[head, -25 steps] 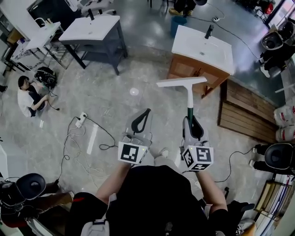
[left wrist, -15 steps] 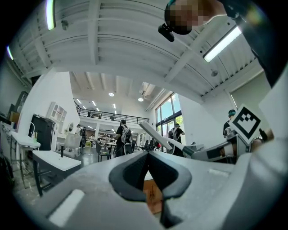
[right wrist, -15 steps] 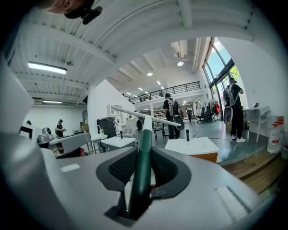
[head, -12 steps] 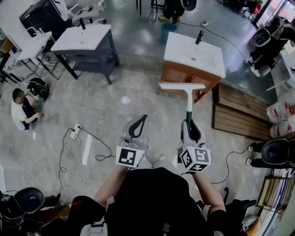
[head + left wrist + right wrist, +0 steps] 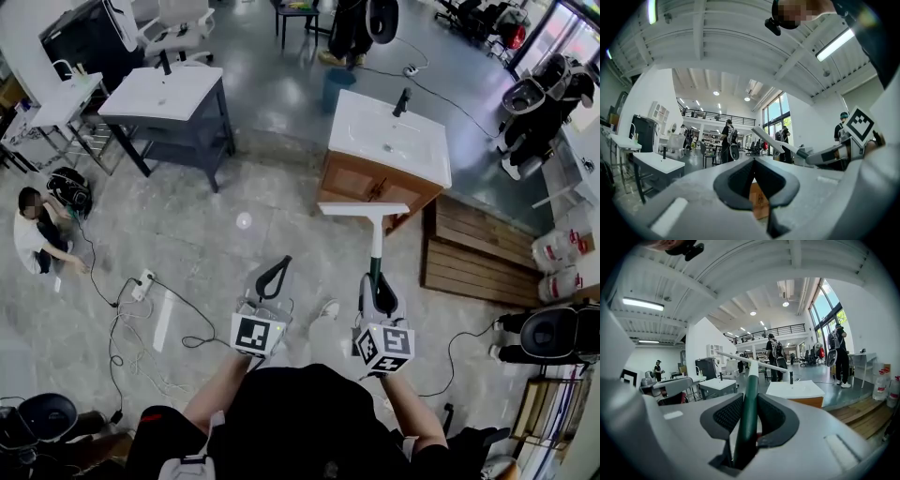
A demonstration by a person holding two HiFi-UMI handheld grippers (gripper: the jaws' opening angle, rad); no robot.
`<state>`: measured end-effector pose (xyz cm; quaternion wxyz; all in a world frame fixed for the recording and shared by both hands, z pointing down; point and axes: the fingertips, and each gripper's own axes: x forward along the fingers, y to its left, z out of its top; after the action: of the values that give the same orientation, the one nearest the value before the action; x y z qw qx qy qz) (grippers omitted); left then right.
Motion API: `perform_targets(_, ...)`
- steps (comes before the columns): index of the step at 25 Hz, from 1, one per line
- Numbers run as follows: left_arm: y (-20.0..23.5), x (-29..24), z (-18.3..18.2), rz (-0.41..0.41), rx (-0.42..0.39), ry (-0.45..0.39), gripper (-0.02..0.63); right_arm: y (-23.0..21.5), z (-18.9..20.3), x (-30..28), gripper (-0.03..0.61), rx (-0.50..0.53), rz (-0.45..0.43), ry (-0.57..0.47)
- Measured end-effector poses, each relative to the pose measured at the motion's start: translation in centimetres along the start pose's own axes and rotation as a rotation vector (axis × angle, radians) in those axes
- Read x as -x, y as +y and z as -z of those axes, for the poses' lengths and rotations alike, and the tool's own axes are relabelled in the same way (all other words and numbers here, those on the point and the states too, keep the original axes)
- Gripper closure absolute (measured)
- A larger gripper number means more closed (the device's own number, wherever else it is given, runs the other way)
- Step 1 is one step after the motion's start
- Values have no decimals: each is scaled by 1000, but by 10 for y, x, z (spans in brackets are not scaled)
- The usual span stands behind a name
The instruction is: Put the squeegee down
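The squeegee [image 5: 375,246] has a dark green handle, a white shaft and a white blade that lies crosswise. My right gripper [image 5: 375,284] is shut on the green handle [image 5: 749,397] and holds it pointing forward, nearly level. In the head view the blade [image 5: 364,209] sits over the front edge of a wooden vanity with a white sink top [image 5: 375,127]. My left gripper [image 5: 279,264] is to the left of it, pad tips together [image 5: 753,160], with nothing between them. The left gripper view shows the squeegee [image 5: 776,143] off to its right.
A grey sink stand [image 5: 159,94] is at the far left. A wooden pallet [image 5: 469,248] lies right of the vanity, and cables [image 5: 141,291] trail on the floor at left. One person sits on the floor [image 5: 28,239]. Black chairs [image 5: 553,333] stand at right.
Both grippers have moved forward toward the wooden vanity and sunk a little. The right one still holds the squeegee, whose blade now reaches the vanity's front edge.
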<state>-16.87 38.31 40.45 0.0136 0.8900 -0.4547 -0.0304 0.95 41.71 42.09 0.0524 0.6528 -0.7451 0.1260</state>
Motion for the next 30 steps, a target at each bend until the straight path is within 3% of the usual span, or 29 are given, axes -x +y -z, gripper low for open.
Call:
perform_targets(4,4,-24,8,-8,25,22,612,-10,9,-26,477,-6,-19,35)
perform_targets(13,15,-124,13,-11,-55,20,612,-66,-8,-117,477,-6,-69,51)
perform_targets(21,19,-221,1,-98,-40,4,612,-132,-50,-204,477,10,-115,38)
perform_targets(30,25,-281,-1,-185,-4,6,612,-175,-73,-266,477,8,-152,50)
